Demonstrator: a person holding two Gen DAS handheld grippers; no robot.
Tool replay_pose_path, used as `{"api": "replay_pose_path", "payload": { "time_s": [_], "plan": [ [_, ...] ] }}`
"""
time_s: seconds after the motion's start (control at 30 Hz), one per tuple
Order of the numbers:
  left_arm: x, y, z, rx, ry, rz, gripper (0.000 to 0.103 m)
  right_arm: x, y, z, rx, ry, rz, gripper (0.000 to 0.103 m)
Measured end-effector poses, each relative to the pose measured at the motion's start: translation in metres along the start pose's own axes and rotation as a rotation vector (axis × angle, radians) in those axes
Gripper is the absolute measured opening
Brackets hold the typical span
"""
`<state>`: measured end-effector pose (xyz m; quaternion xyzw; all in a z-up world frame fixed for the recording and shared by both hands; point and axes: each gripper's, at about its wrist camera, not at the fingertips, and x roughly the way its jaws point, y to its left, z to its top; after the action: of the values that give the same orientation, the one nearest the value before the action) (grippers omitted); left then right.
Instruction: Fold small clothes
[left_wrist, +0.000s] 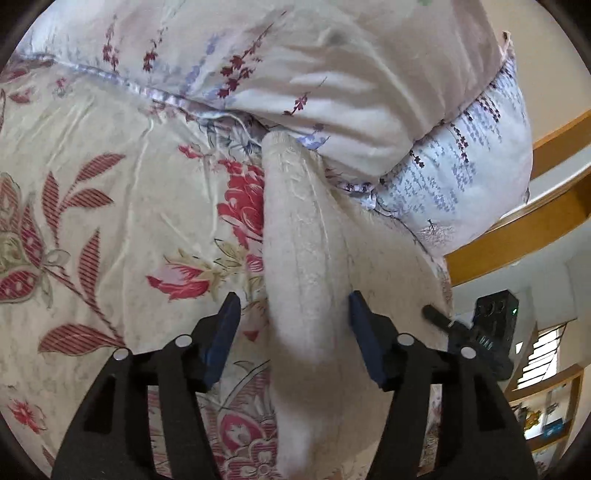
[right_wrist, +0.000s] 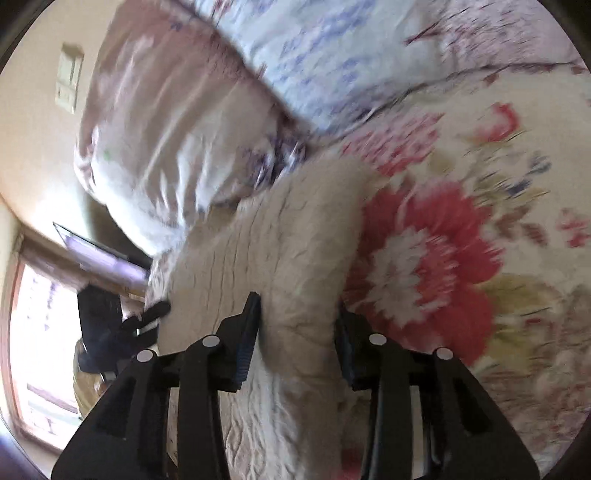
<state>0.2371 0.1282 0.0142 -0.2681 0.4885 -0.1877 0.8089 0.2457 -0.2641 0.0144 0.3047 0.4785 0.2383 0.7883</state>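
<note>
A cream knitted garment (left_wrist: 303, 258) lies folded on a floral bedspread (left_wrist: 110, 206), its far end tucked against the pillows. My left gripper (left_wrist: 293, 315) is open, its blue pads on either side of the garment's folded edge without squeezing it. In the right wrist view the same garment (right_wrist: 280, 236) shows blurred. My right gripper (right_wrist: 295, 325) is wide apart around a bunched part of the cloth; the cloth fills the gap, and the pads touch its sides. The other gripper shows at the garment's far side in each view: the right one (left_wrist: 480, 332), the left one (right_wrist: 110, 325).
Two pillows (left_wrist: 332, 81) with purple and maroon floral print lie at the head of the bed. A wooden headboard (left_wrist: 517, 236) and shelves (left_wrist: 546, 413) stand at the right. In the right wrist view a window (right_wrist: 40, 343) and wall switch (right_wrist: 68, 79) are at the left.
</note>
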Motion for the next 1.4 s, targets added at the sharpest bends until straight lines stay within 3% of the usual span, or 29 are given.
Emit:
{"api": "replay_pose_path", "payload": {
  "time_s": [0.1, 0.17, 0.23, 0.33, 0.47, 0.6, 0.67, 0.77, 0.97, 1.07, 1.13, 1.23, 1.27, 1.33, 1.4],
  "plan": [
    [-0.001, -0.007, -0.003, 0.037, -0.004, 0.028, 0.062, -0.008, -0.011, 0.009, 0.058, -0.042, 0.02, 0.04],
    [0.005, -0.012, 0.0, 0.051, 0.002, 0.041, 0.063, -0.003, -0.006, 0.012, 0.028, -0.034, 0.027, 0.039],
    [0.012, -0.014, -0.001, 0.059, 0.005, 0.062, 0.068, 0.005, 0.008, 0.011, -0.032, -0.047, -0.038, 0.02],
    [0.021, -0.018, 0.002, 0.064, 0.005, 0.069, 0.07, 0.002, 0.015, 0.005, -0.067, -0.123, -0.171, 0.013],
    [0.02, -0.03, -0.001, 0.106, -0.012, 0.099, 0.069, 0.008, 0.008, 0.004, -0.064, -0.099, -0.231, 0.015],
    [0.002, -0.038, -0.017, 0.153, -0.035, 0.1, 0.069, -0.023, 0.024, -0.009, -0.134, -0.182, -0.245, 0.026],
    [-0.007, -0.036, -0.028, 0.165, -0.039, 0.094, 0.069, -0.042, 0.036, -0.025, -0.195, -0.23, -0.201, 0.034],
    [-0.015, -0.04, -0.047, 0.206, -0.026, 0.099, 0.069, -0.054, 0.054, -0.049, -0.28, -0.219, -0.126, 0.049],
    [-0.011, -0.05, -0.072, 0.273, -0.002, 0.17, 0.069, -0.034, 0.066, -0.076, -0.365, -0.116, -0.16, 0.049],
    [-0.001, -0.047, -0.077, 0.296, -0.002, 0.25, 0.069, -0.011, 0.049, -0.074, -0.294, -0.062, -0.279, 0.05],
    [0.003, -0.049, -0.077, 0.318, -0.026, 0.284, 0.07, -0.013, 0.041, -0.075, -0.243, -0.096, -0.25, 0.05],
    [-0.001, -0.056, -0.084, 0.34, -0.053, 0.301, 0.07, -0.019, 0.049, -0.078, -0.257, -0.115, -0.294, 0.051],
    [-0.005, -0.057, -0.087, 0.346, -0.065, 0.298, 0.073, -0.025, 0.053, -0.082, -0.27, -0.14, -0.3, 0.055],
    [-0.015, -0.059, -0.095, 0.351, -0.097, 0.275, 0.086, -0.041, 0.057, -0.089, -0.29, -0.207, -0.322, 0.092],
    [-0.026, -0.058, -0.104, 0.343, -0.139, 0.24, 0.097, -0.058, 0.061, -0.098, -0.316, -0.313, -0.358, 0.099]
  ]
}}
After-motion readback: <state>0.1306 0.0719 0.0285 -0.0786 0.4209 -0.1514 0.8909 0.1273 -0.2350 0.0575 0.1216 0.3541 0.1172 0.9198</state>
